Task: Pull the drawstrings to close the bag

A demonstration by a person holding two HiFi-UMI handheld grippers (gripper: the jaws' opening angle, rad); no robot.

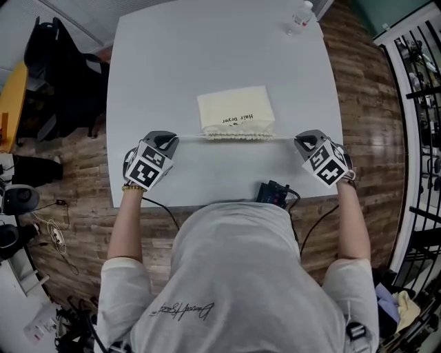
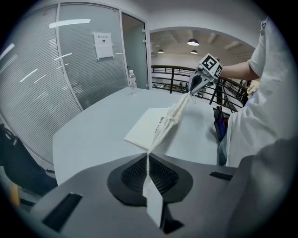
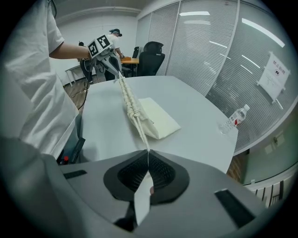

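Observation:
A cream drawstring bag lies on the white table, its mouth gathered into tight folds along the near edge. A white drawstring runs taut to the left into my left gripper, which is shut on it. Another drawstring runs right into my right gripper, also shut on its cord. In the left gripper view the cord leaves the closed jaws toward the bag. The right gripper view shows its cord leading to the bag.
A clear water bottle stands at the table's far right corner. A black device with cables sits at the near edge by my body. A dark office chair stands left of the table, a metal railing to the right.

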